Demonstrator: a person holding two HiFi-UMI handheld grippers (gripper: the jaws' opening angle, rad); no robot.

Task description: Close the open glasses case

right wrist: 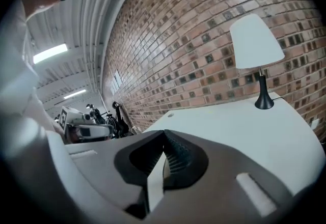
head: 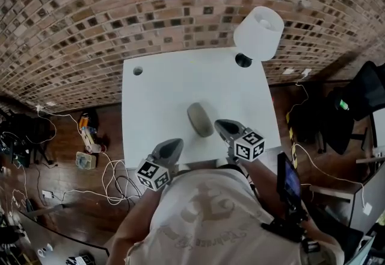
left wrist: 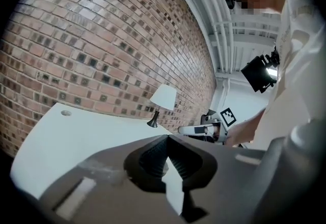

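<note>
A white surface (head: 156, 95) stands against a brick wall (head: 120, 11), seen from above. The grey oval glasses case (head: 200, 119) lies near the middle of the surface, a little toward my side, and its lid looks shut. My left gripper (head: 177, 143) hangs over the near edge, left of the case. My right gripper (head: 220, 124) has its tip just beside the case's right side. Both grippers have their jaws pressed together with nothing between them. A white-shaded lamp (head: 258, 32) stands at the far right corner.
</note>
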